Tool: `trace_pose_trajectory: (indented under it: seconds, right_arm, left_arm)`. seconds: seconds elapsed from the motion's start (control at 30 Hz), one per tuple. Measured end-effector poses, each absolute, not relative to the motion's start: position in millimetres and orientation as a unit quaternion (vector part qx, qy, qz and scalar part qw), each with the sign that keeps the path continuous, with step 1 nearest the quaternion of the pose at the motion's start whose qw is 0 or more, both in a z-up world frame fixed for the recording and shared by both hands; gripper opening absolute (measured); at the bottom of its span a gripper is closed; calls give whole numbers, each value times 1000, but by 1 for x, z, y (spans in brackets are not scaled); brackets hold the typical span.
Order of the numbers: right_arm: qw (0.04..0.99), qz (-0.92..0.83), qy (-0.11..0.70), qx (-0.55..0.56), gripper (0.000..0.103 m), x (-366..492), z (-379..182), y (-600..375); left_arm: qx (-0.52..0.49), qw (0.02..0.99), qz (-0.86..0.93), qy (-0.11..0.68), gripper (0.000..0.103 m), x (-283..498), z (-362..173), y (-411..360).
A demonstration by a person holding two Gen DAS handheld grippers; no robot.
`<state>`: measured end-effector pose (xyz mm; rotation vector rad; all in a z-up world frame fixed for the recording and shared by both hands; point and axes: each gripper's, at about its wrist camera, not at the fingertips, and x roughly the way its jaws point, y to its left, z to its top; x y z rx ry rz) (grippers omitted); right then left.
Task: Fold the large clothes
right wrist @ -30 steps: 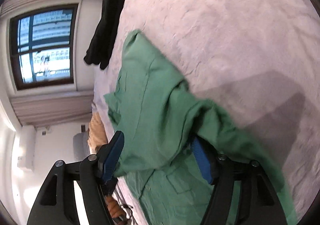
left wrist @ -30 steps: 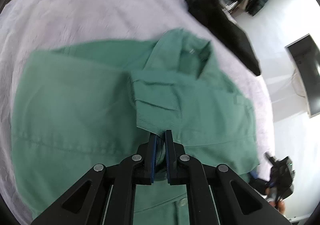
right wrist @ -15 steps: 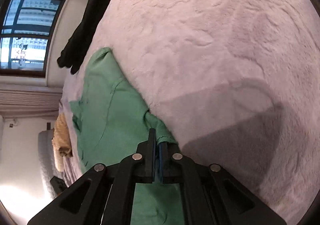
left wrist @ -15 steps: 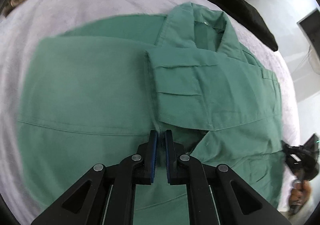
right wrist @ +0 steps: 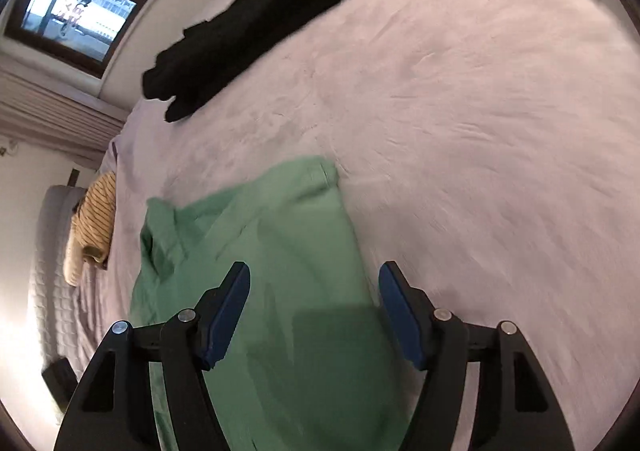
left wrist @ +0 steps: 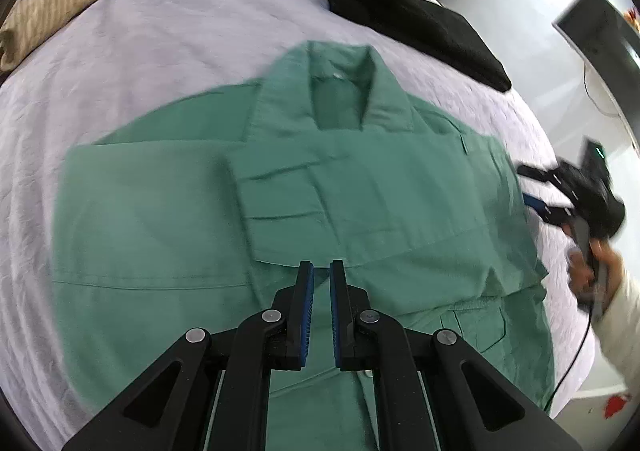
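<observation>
Colours on the bed
Green shirt point(left wrist: 312, 179) on pale lilac cover point(left wrist: 192, 31); black garment point(left wrist: 416, 19) beyond; tan pillow point(left wrist: 48, 11) with dark stripes; black grippers with blue pads point(right wrist: 230, 315).

Left gripper point(left wrist: 320, 269): black angular plastic fingers, blue ribbed pads point(left wrist: 307, 315) lining the inner faces, four round silver screws point(left wrist: 270, 315) showing across the linkage arms, triangular cut-outs lightening the outer arms.

Right gripper point(right wrist: 314, 277): matching black build, blue pads point(right wrist: 400, 315), four silver screws point(right wrist: 442, 315). From the left wrist view it is showing as a blurred black body carrying a small green light, with a thin dark cable point(left wrist: 576, 355) trailing below.

Person: hand point(left wrist: 592, 271) emerging from what is probably a white sleeve point(left wrist: 624, 327).
</observation>
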<state>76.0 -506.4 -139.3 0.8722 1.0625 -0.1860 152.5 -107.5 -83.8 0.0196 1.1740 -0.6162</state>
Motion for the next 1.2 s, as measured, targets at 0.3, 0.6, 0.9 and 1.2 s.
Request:
trace_pose_trajectory:
  seconds: [0.3, 0.6, 0.9, 1.2]
  right_arm:
    - [780, -104, 522, 328, 4, 91, -155, -513]
    - [799, -145, 484, 327, 7, 38, -110, -505]
    - [809, -90, 516, 268, 7, -4, -95, -449]
    - [776, -144, 554, 266, 3, -42, -132, -465]
  left_arm:
    - [48, 798, -234, 554, 9, 175, -133, -141]
    - [66, 806, -207, 550, 9, 175, -104, -106]
    - [62, 797, -255, 544, 9, 153, -95, -130]
    - [63, 792, -219, 566, 9, 153, -118, -114]
